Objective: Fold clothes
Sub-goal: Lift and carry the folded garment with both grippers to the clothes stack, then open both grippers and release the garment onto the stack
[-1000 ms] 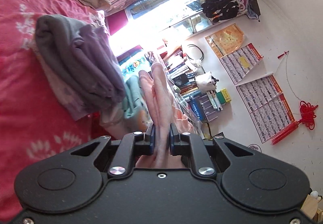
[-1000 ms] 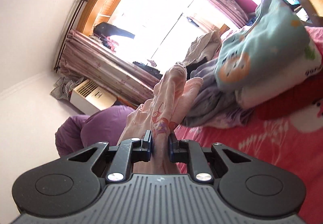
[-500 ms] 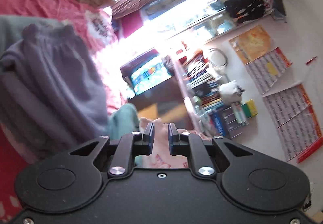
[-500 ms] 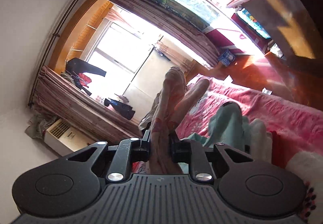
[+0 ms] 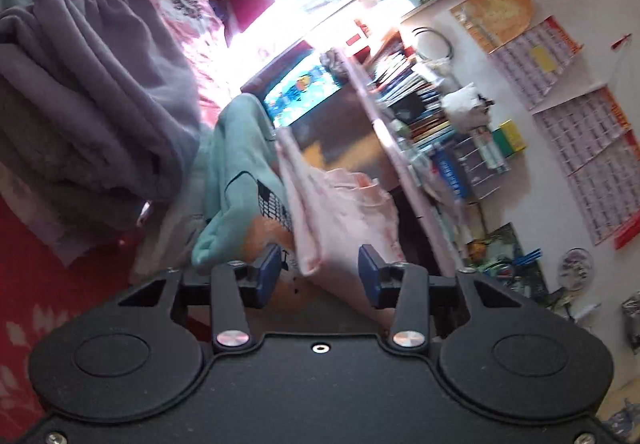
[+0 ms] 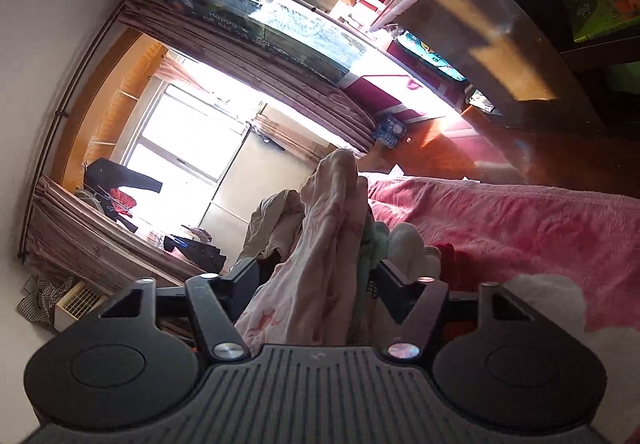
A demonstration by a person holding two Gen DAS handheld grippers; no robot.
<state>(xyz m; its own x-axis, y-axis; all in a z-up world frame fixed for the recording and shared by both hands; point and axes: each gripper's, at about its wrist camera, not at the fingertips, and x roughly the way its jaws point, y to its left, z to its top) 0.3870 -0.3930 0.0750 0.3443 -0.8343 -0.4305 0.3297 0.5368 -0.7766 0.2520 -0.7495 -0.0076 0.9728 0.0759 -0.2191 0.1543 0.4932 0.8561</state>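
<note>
A folded pale pink garment (image 5: 340, 216) with red print lies on a teal garment (image 5: 236, 180) atop a stack on the red floral bed (image 5: 36, 276). My left gripper (image 5: 318, 276) is open, its blue pads either side of the pink cloth without pinching it. In the right wrist view the same pink garment (image 6: 320, 252) lies between the spread jaws of my right gripper (image 6: 316, 284), which is open too. The teal garment (image 6: 372, 244) shows just right of it.
A stack of folded grey and purple clothes (image 5: 88, 100) sits on the bed to the left. A dark desk (image 5: 352, 140) and cluttered bookshelf (image 5: 432, 132) stand past the bed edge. The pink blanket (image 6: 520, 220), a window (image 6: 192, 132) and curtains lie ahead of the right gripper.
Both grippers were shut on the pink garment a second ago. They carried it down onto the teal stack and both have opened, letting it go.
</note>
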